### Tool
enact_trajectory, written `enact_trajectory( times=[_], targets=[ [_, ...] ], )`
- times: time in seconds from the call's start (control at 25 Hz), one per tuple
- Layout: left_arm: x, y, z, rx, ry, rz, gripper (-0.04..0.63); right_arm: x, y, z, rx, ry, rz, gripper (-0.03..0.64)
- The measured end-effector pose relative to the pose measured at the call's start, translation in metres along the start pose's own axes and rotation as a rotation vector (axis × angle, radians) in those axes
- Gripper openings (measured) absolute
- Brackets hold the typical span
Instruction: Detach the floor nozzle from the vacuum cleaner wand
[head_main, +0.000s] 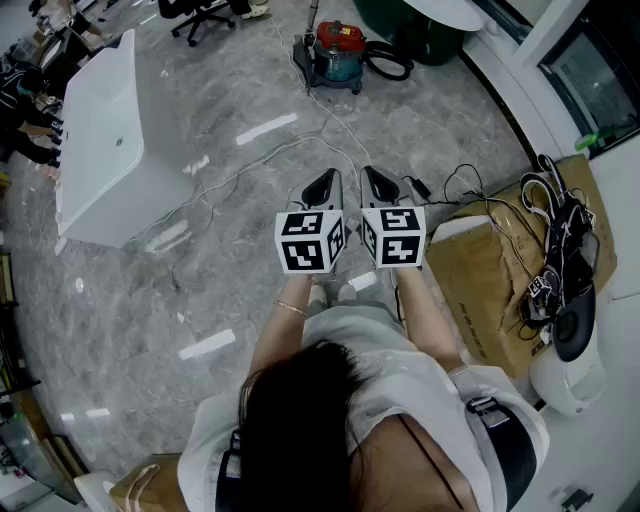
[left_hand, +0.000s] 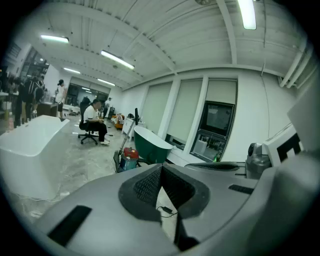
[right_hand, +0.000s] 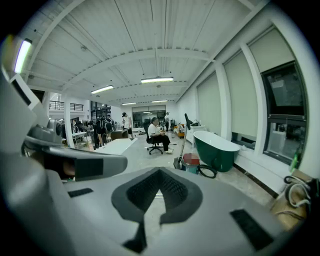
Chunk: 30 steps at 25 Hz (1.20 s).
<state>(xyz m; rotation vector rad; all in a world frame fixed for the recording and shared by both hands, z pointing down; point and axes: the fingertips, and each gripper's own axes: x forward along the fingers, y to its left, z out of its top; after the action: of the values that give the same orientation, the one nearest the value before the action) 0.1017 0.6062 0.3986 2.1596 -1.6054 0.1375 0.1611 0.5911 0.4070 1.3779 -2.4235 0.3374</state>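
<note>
The vacuum cleaner (head_main: 337, 52) has a red and teal canister and stands on the marble floor far ahead of me. Its wand (head_main: 312, 20) rises from a dark floor nozzle (head_main: 300, 55) at the canister's left. A black hose (head_main: 392, 64) coils on its right. The left gripper view shows the canister (left_hand: 129, 159) and the leaning wand (left_hand: 127, 134); the right gripper view shows the canister (right_hand: 190, 162) and the wand (right_hand: 183, 141). My left gripper (head_main: 322, 182) and right gripper (head_main: 376, 180) are held side by side in mid-air, well short of the vacuum. Both are shut and empty.
A white bathtub (head_main: 100, 140) stands at the left and a green bathtub (head_main: 425, 35) behind the vacuum. Cardboard boxes (head_main: 490, 285) with cables and gear sit at the right. A white cord (head_main: 250, 165) and a black cable (head_main: 455, 190) trail over the floor. People sit further back (left_hand: 93, 122).
</note>
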Motion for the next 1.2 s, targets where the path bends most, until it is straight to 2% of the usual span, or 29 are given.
enact_trajectory(
  times=[0.36,0.48,0.76,0.96,1.2],
  targets=[
    [0.015,-0.012,0.003,0.029,-0.012,0.016,0.002,0.003,-0.017,-0.004,0.002,0.009,0.003,0.012],
    [0.019,-0.014,0.002,0.028,-0.017,0.029,0.002,0.004,-0.023,-0.006,0.021,0.014,0.017,0.012],
    [0.027,-0.021,-0.005,0.014,-0.009,0.044,0.002,0.003,-0.035,-0.011,-0.008,-0.002,0.017,0.012],
    [0.029,-0.023,-0.008,-0.005,-0.011,0.061,0.002,0.002,-0.034,-0.014,-0.034,0.011,0.051,0.014],
    [0.036,-0.022,-0.006,0.002,-0.014,0.067,0.002,0.007,-0.043,-0.015,-0.019,0.010,0.046,0.012]
  ],
)
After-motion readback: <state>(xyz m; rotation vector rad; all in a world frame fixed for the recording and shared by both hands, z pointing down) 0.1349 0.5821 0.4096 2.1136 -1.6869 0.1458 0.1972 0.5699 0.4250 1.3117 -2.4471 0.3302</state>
